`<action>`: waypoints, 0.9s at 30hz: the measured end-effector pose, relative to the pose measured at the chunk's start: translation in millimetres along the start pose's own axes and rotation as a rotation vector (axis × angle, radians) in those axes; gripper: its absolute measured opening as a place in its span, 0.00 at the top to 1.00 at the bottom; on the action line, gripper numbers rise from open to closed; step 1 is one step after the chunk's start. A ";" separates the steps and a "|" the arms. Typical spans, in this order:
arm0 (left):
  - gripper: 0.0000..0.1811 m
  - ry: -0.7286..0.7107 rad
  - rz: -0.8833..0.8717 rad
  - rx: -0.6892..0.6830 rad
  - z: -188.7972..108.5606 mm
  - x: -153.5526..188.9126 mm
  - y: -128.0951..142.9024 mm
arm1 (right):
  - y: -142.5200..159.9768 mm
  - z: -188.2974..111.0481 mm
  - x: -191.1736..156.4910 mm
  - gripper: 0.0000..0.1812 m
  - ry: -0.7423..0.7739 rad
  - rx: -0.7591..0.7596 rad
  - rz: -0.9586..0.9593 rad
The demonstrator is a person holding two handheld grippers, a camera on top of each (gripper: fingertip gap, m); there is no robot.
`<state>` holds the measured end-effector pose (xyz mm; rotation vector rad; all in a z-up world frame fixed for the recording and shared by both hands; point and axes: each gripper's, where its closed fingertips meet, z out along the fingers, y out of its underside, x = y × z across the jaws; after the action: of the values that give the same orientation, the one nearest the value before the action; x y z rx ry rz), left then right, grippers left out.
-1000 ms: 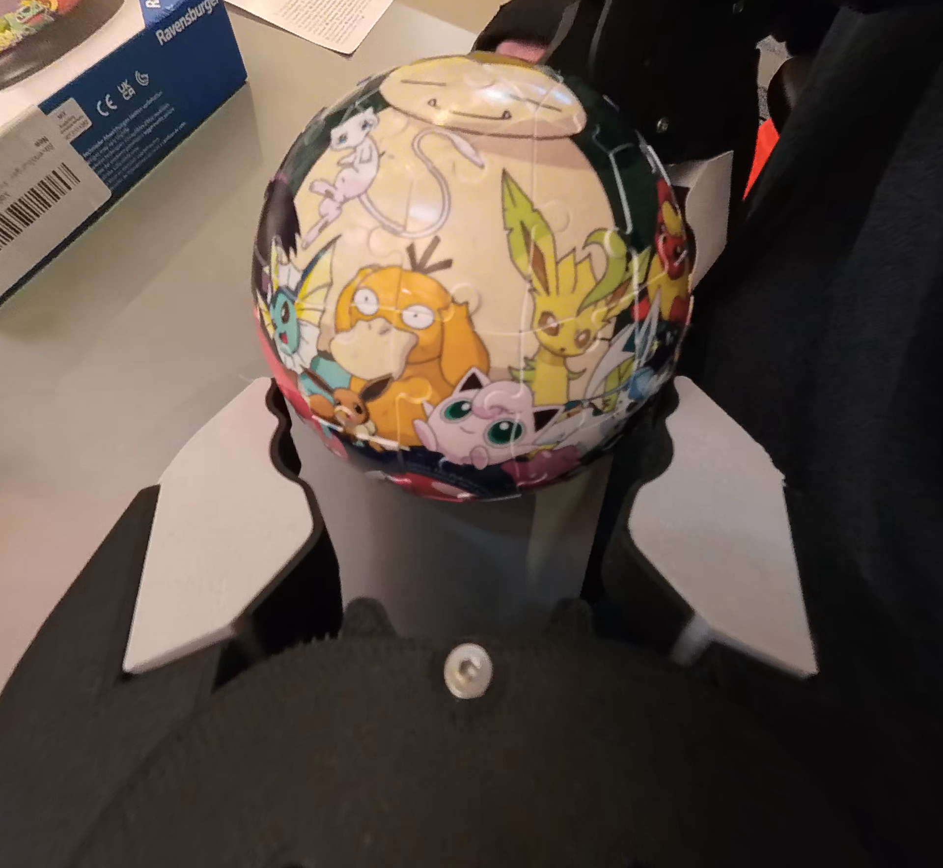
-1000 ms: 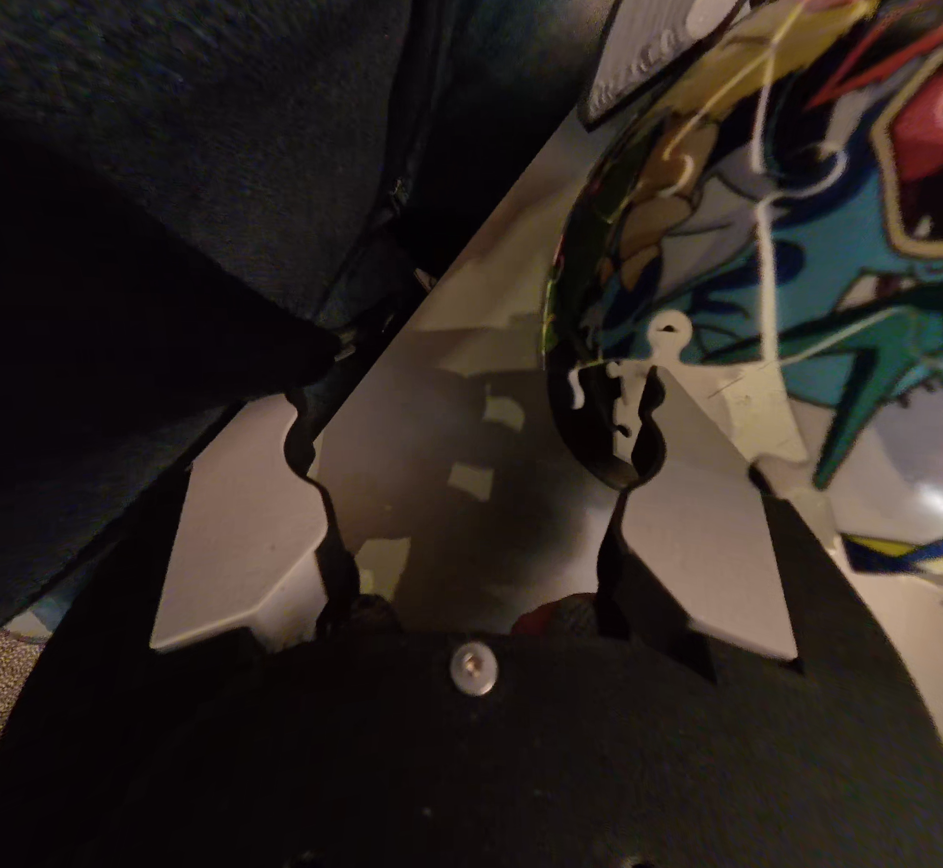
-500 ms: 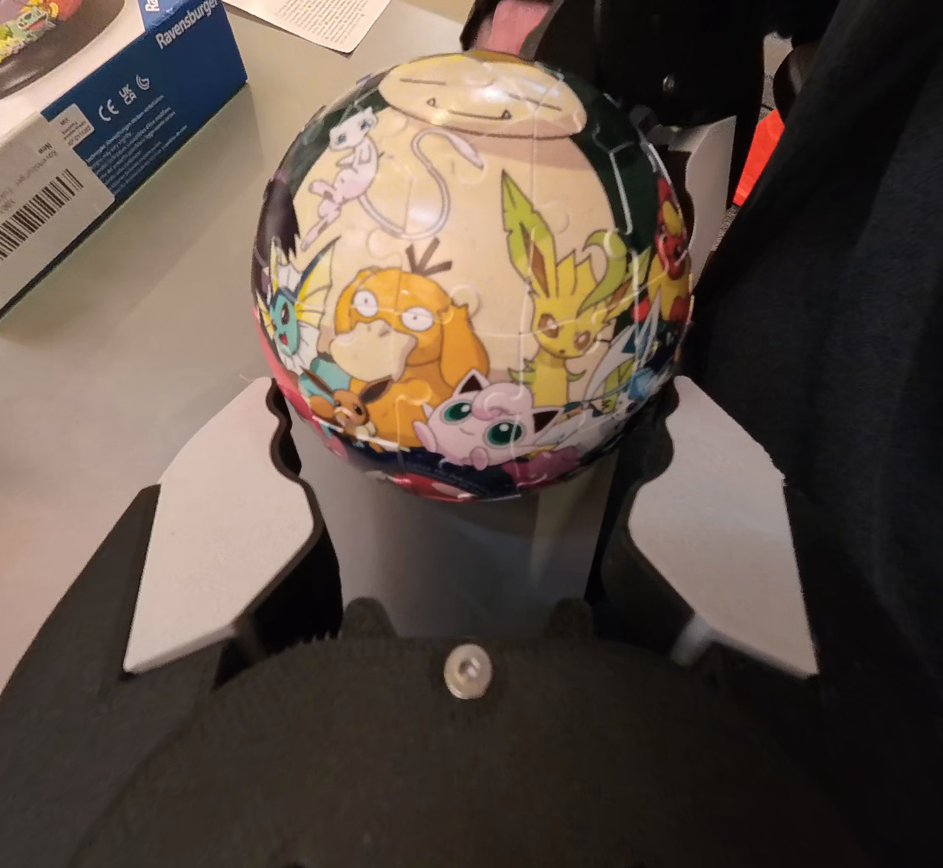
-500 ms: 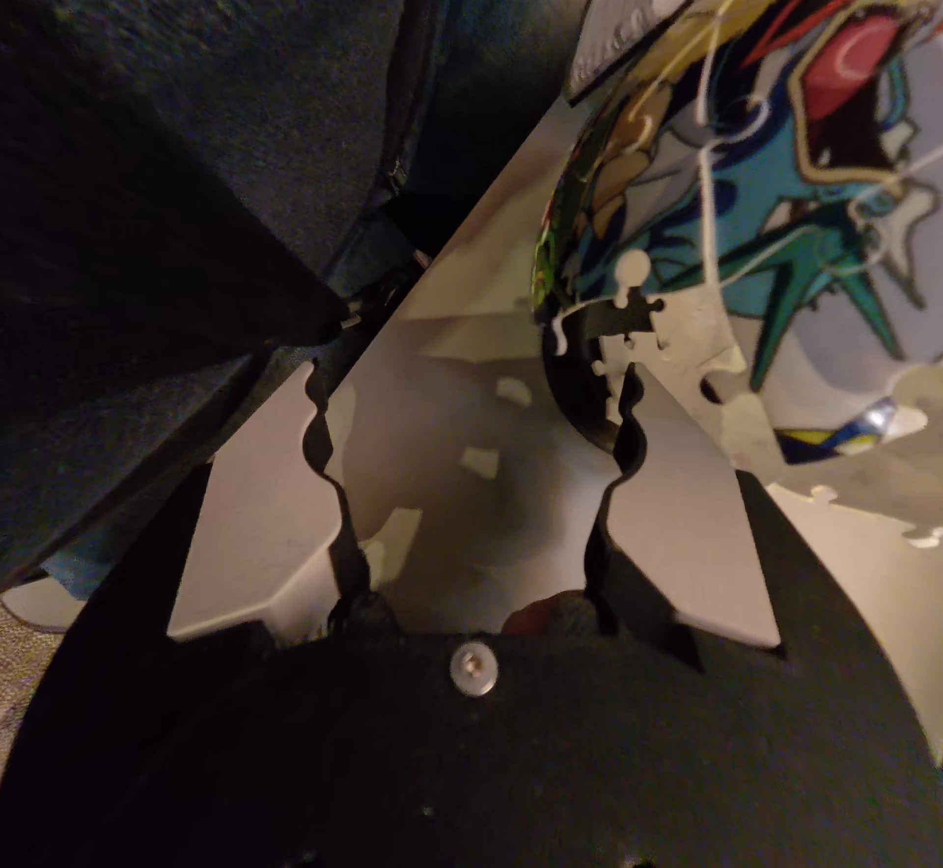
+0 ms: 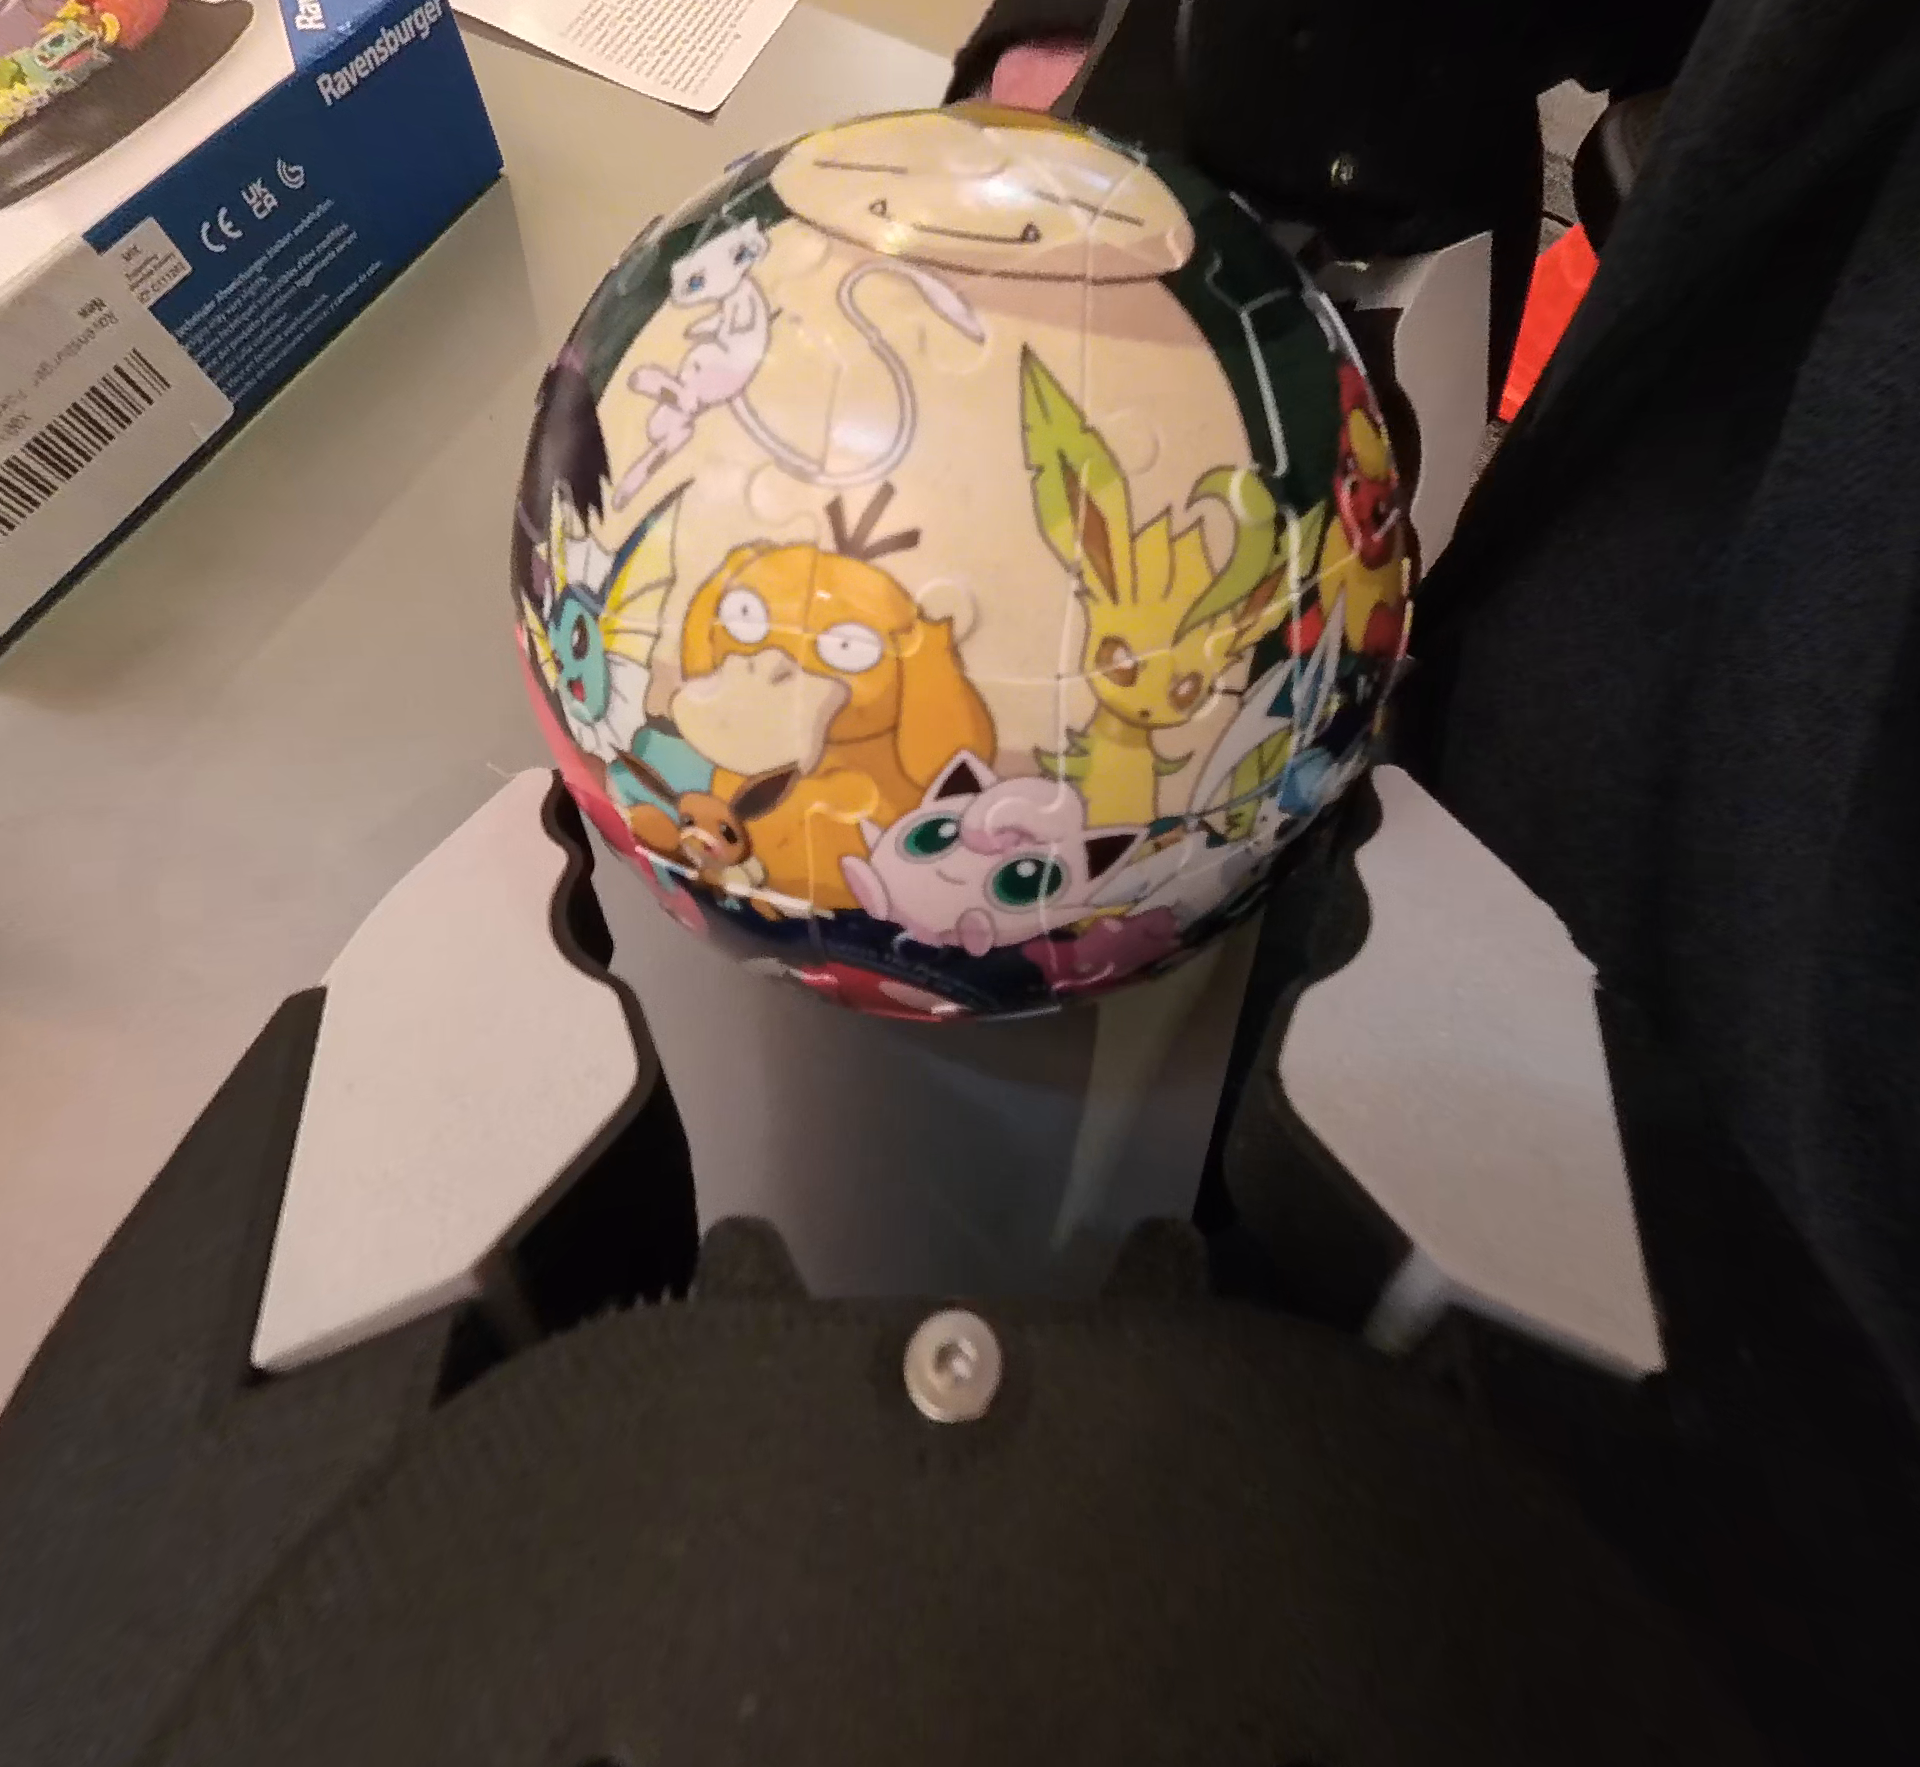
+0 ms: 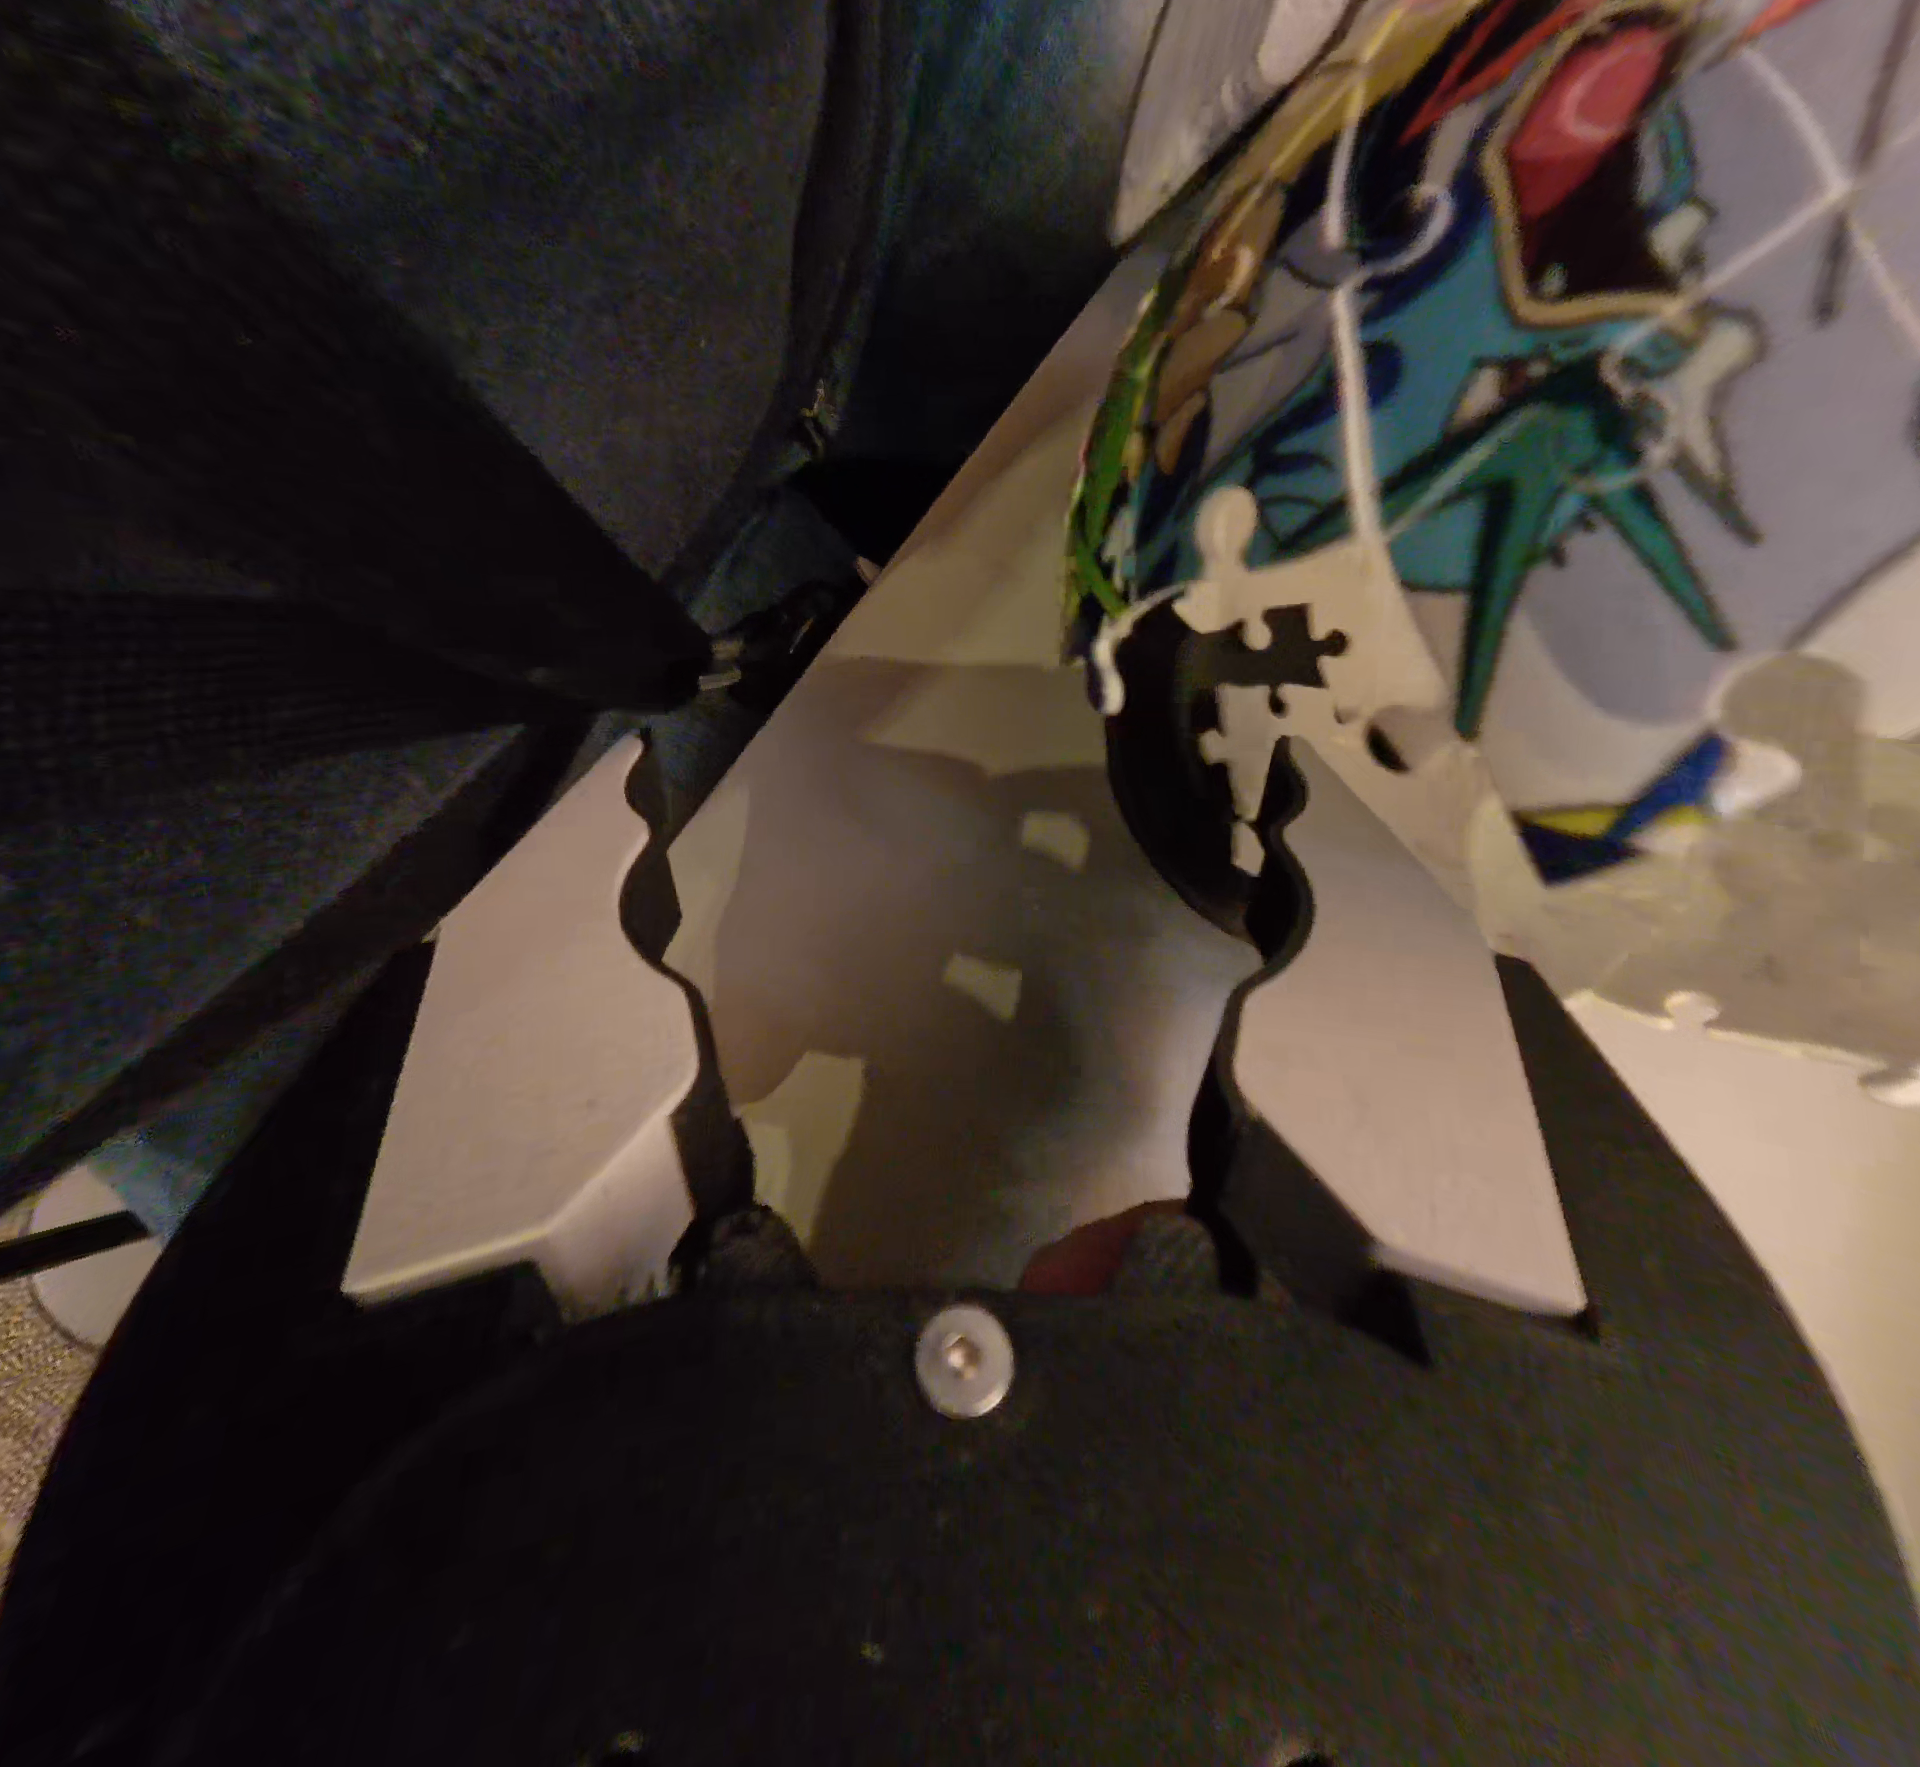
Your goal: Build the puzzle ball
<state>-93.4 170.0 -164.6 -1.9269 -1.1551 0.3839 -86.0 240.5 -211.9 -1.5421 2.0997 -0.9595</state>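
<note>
The right gripper (image 6: pixel 961 844) stands with its jaws spread and nothing between them. Its right fingertip (image 6: pixel 1283 782) sits just under a jagged gap (image 6: pixel 1262 668) in the colourful puzzle ball (image 6: pixel 1538 346). Dark blue fabric (image 6: pixel 468 263) fills the upper left above the pale table (image 6: pixel 1714 1198).

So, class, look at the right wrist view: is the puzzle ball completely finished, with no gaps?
No: the puzzle ball has a dark, piece-shaped gap at its lower edge, just above the open right gripper.
</note>
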 end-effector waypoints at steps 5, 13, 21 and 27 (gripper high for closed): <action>0.27 -0.002 0.003 -0.002 -0.2 -0.8 0.1 | -1.6 -4.2 6.4 0.43 0.060 0.010 0.000; 0.27 -0.001 0.006 0.001 0.2 -1.5 -0.4 | -1.4 -2.3 8.6 0.54 0.076 -0.005 0.022; 0.28 0.011 0.026 -0.012 -0.6 -4.3 0.1 | -6.6 -22.6 24.9 0.76 0.171 0.091 0.045; 0.28 0.016 0.043 -0.024 -2.3 -5.4 0.9 | 3.2 -11.3 36.5 0.83 0.306 0.042 -0.091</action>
<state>-94.4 164.2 -164.7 -1.9744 -1.1138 0.3783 -107.7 210.3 -202.6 -1.5635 2.2065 -1.3374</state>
